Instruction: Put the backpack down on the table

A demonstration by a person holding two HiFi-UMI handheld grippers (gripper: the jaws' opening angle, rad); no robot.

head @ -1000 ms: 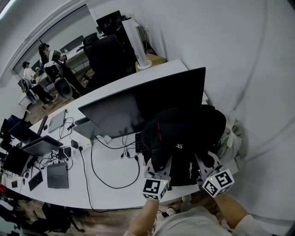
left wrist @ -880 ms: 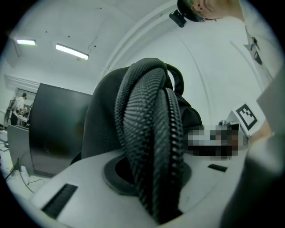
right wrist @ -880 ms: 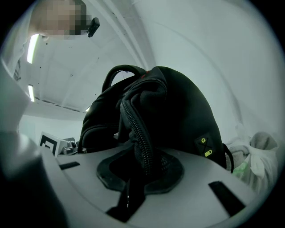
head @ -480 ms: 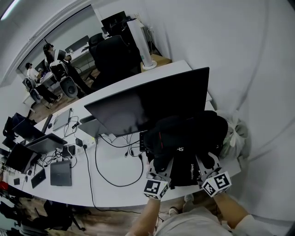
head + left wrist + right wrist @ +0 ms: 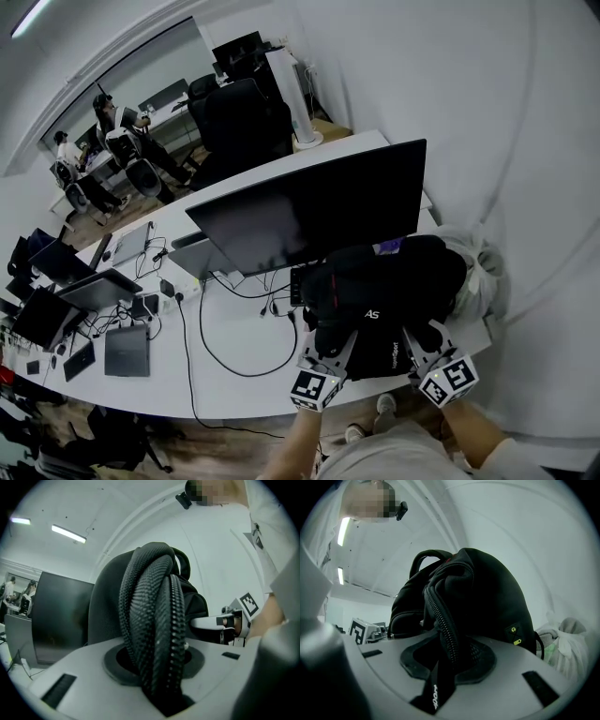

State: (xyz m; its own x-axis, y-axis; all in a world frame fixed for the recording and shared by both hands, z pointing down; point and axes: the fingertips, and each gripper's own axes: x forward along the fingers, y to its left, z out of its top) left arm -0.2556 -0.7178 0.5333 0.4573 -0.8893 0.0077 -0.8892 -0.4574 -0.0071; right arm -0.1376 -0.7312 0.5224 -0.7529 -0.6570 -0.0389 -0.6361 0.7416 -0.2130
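Observation:
The black backpack rests on the right end of the white table, in front of the monitor. My left gripper is at its near left edge and my right gripper at its near right edge. In the left gripper view a thick zippered fold of the backpack runs between the jaws of the left gripper. In the right gripper view a zipper edge with a strap lies between the jaws of the right gripper. Both pairs of jaws have just been opening and stand loose around the fabric.
A white plastic bag lies against the wall right of the backpack. Cables, laptops and other gear cover the table's left part. Office chairs and people stand beyond the table.
Both grippers have drawn back slightly toward the table's near edge and sunk a little. The backpack has settled lower on the table.

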